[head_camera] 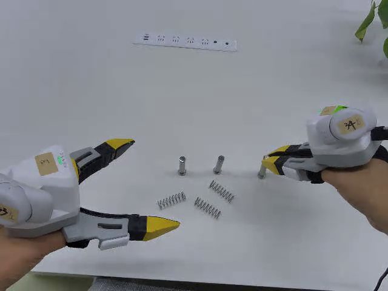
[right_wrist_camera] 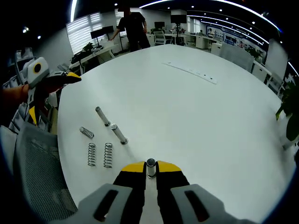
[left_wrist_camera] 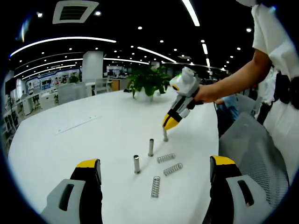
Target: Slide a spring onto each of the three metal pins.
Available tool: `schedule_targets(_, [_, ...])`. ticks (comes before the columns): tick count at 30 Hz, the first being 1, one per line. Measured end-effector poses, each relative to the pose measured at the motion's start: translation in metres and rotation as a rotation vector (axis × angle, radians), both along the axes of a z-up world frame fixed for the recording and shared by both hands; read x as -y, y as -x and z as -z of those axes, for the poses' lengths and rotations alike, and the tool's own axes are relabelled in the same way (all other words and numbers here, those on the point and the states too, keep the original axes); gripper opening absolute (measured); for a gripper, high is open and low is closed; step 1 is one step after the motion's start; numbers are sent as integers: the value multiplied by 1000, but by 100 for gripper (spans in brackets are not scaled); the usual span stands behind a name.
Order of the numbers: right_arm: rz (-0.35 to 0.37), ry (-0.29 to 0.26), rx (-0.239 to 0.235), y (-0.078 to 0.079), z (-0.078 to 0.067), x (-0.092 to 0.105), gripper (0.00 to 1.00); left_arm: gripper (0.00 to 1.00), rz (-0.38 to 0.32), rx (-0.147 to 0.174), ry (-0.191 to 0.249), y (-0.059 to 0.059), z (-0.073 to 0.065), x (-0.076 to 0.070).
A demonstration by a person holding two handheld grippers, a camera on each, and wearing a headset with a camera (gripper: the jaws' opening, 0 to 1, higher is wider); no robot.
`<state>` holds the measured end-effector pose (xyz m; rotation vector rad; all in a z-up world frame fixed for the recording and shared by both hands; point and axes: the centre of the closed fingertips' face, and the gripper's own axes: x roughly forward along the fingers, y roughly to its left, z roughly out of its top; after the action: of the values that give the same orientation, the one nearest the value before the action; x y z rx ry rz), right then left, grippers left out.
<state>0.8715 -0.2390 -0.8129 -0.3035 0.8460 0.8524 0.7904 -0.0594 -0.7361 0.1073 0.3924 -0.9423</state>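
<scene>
Head view: three pins (head_camera: 219, 163) stand near the desk's (head_camera: 182, 91) front edge, three springs (head_camera: 207, 207) loose before them. The right gripper (head_camera: 267, 165) pinches the rightmost pin (head_camera: 262, 171), likely steadying it; the left gripper (head_camera: 153, 183) hangs spread, ready for a spring.

White worktop (head_camera: 91, 109), curved edge. White power strip (head_camera: 185, 42) lying flat at far side of worktop, sockets up. Green plant leaves (head_camera: 371, 21) at top right corner of head view; left gripper view shows leafy plant at far worktop edge. Grey mesh chair (left_wrist_camera: 247, 140) just beside near worktop edge. Ceiling dark, long light strips (left_wrist_camera: 191, 11), square air vent (left_wrist_camera: 74, 10). Right gripper view: person in dark top (right_wrist_camera: 133, 25) standing beyond worktop, office desks (right_wrist_camera: 205, 42) in background.
</scene>
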Motion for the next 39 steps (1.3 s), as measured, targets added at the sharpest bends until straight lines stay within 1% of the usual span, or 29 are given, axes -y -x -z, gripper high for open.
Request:
schedule_targets(16, [5,-11,9,4,3,5,9,99,5,-1,-1,0,-1,2])
schedule_targets(20, [7,-14,9,5,3,4,9,99,5,1,-1,-1,0,0])
schedule_targets(30, [9,-17,6,7,2,7,9,99,8,2,-2,0,-2,4])
schedule_targets(36, [13,-19,5,8,1,7,9,99,11,1,-2,-2,4,-3])
schedule_targets(39, [12,-18,1,8,2,6,9,98,11,0,-1,-1,4,-3])
